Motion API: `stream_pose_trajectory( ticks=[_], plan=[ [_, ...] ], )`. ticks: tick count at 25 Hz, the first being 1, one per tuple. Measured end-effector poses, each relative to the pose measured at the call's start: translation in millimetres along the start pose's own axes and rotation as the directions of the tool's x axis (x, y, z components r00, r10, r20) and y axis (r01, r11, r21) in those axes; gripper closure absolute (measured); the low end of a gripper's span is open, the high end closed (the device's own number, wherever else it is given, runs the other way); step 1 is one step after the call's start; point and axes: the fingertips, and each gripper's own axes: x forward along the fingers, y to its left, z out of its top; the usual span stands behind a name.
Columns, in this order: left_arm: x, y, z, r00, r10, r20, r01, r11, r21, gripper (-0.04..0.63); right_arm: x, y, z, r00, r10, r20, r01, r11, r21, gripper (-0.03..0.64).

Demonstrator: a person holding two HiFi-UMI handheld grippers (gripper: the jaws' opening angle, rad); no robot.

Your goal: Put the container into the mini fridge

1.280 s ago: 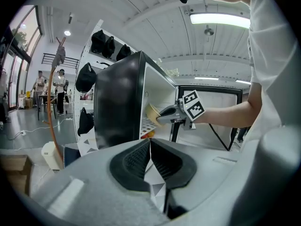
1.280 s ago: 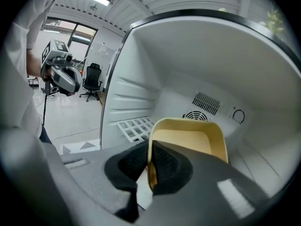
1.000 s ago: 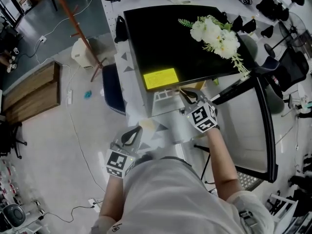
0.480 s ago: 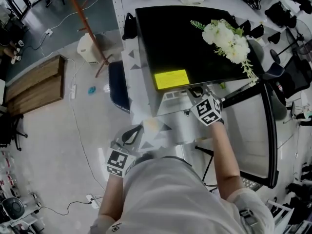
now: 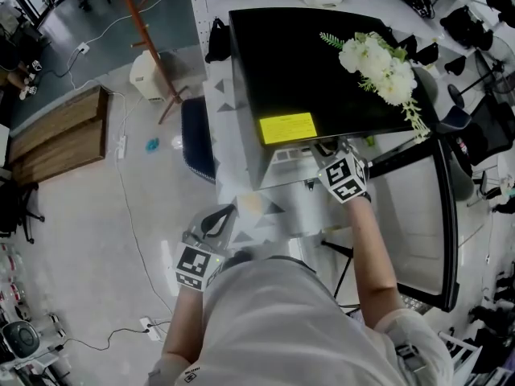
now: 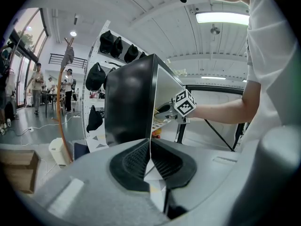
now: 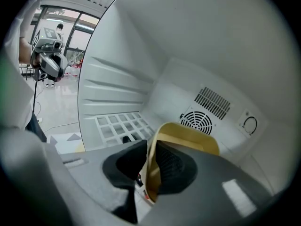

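Since a second ago my right claw point(image 5: 326, 148) has pushed deeper under the top edge of the black, white-lined mini fridge point(image 5: 306, 63), so its tips are now tucked inside the cavity. Its jaws have just been opening. The tan, thin-walled plastic container point(image 7: 188, 135) has one wall between my pads, but they look slack around it, not pinching. It sits well inside the fridge, in front of the round fan grille point(image 7: 197, 120) on the back wall and beside the white wire shelf point(image 7: 122, 124). I judge the placing is nearly done, and what remains is to draw straight back without snagging that wall. My left claw point(image 6: 150, 159) hangs outside the fridge, jaws together on nothing.
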Motion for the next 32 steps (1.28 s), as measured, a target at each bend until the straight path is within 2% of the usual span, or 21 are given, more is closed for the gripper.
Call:
stream_pose_trajectory(
  ticks=[3,14,22,26,32],
  plan=[
    [-1,-1,-2,1.000,0.000,-0.003,0.000,1.000,-0.002,0.584,-1,-1,-1,1.000,-0.005,0.000,0.005,1.000,0.004,0.538],
    [0,-9,-1,1.000,-0.013,0.001,0.013,1.000,-0.001,0.584,-14,-3,-6,0.999,-0.032,0.000,0.032,0.999,0.029,0.509],
    [14,-27,1,0.997,-0.072,0.002,0.072,0.997,0.013,0.584,-51,-9,0,0.991,-0.082,0.105,0.063,0.983,0.172,0.511],
    [22,-40,4,0.993,-0.116,0.002,0.116,0.993,0.026,0.584,-77,-9,1,0.982,-0.124,0.141,0.091,0.971,0.220,0.533],
    [34,-63,9,0.981,-0.192,-0.003,0.192,0.980,0.044,0.584,-120,-3,-4,0.969,-0.178,0.169,0.125,0.950,0.287,0.603]
  ],
)
